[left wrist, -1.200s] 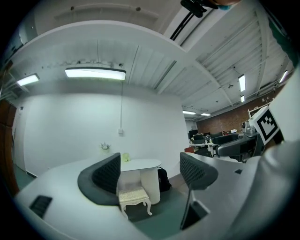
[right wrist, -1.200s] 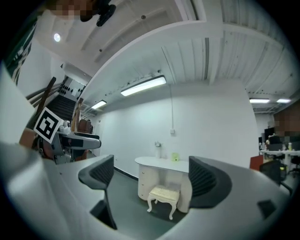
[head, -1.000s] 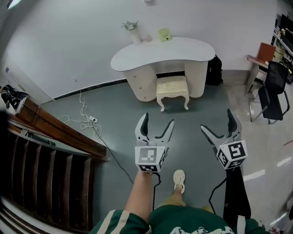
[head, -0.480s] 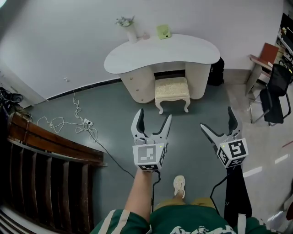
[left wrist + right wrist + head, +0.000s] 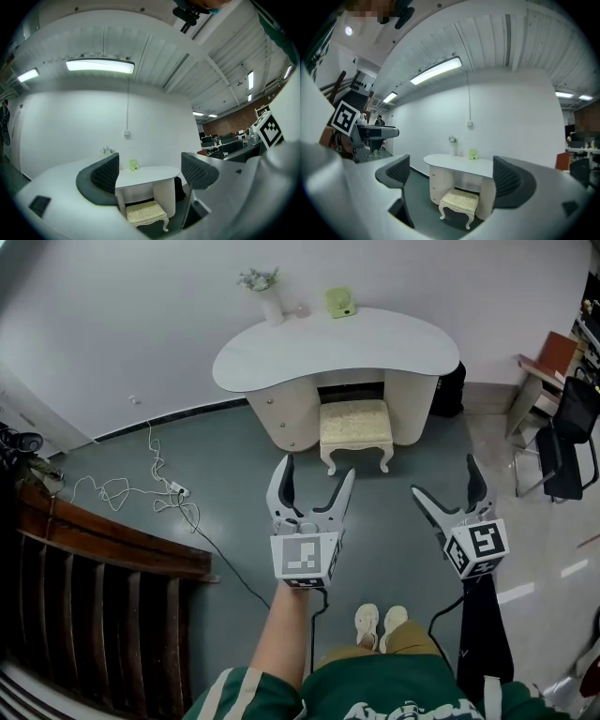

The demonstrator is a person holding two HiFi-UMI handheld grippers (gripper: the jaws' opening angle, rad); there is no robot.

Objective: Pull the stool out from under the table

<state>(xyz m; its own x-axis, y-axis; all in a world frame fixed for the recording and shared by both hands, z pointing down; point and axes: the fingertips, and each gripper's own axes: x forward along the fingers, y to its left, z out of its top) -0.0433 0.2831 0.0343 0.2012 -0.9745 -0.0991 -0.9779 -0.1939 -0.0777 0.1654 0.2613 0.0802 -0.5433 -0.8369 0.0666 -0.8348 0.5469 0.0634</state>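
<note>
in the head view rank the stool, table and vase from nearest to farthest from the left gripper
From the left gripper, in the head view:
1. stool: straight ahead, partly tucked under the table.
2. table: behind the stool, against the wall.
3. vase: at the tabletop's far left edge, by the wall.

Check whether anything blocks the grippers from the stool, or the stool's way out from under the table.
Nothing visible does. Bare floor lies between the stool under the table and the open left gripper and right gripper. The cable lies off to the left.
</note>
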